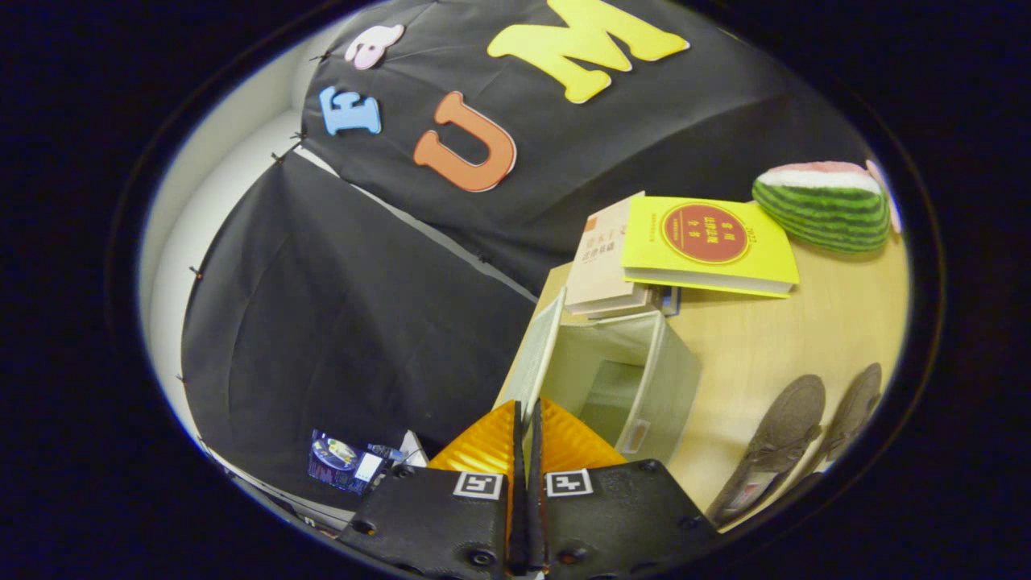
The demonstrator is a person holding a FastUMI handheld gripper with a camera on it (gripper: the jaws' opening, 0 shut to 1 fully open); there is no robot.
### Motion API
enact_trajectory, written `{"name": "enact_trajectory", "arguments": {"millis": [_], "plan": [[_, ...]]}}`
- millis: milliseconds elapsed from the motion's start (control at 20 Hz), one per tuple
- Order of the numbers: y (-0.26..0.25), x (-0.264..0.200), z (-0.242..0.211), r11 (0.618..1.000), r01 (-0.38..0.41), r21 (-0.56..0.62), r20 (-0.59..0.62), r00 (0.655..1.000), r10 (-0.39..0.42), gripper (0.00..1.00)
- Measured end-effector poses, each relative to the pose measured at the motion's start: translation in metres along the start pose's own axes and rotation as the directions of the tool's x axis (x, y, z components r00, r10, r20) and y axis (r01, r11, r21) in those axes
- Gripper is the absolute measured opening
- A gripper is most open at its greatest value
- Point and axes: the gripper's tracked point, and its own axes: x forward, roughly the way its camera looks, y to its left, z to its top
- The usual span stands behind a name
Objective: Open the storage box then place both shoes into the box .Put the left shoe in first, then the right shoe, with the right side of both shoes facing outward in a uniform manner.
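The gripper [527,419] has two dark, blocky housings side by side, each studded with round screws along its edges and bearing a square black-and-white marker tag near the inner top corner. From them two thin, flat fingers [519,451] run forward, pressed close together with barely a slit between, flanked by ribbed, fan-shaped panels.
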Motion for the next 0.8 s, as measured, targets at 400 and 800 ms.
{"name": "enact_trajectory", "arguments": {"millis": [400,800], "plan": [[0.075,0.029,0.007,1.000,0.002,-0.020,0.030,1.000,-0.001,0.06],[0.140,0.087,0.008,1.000,0.016,-0.012,0.050,0.999,-0.016,0.06]]}}
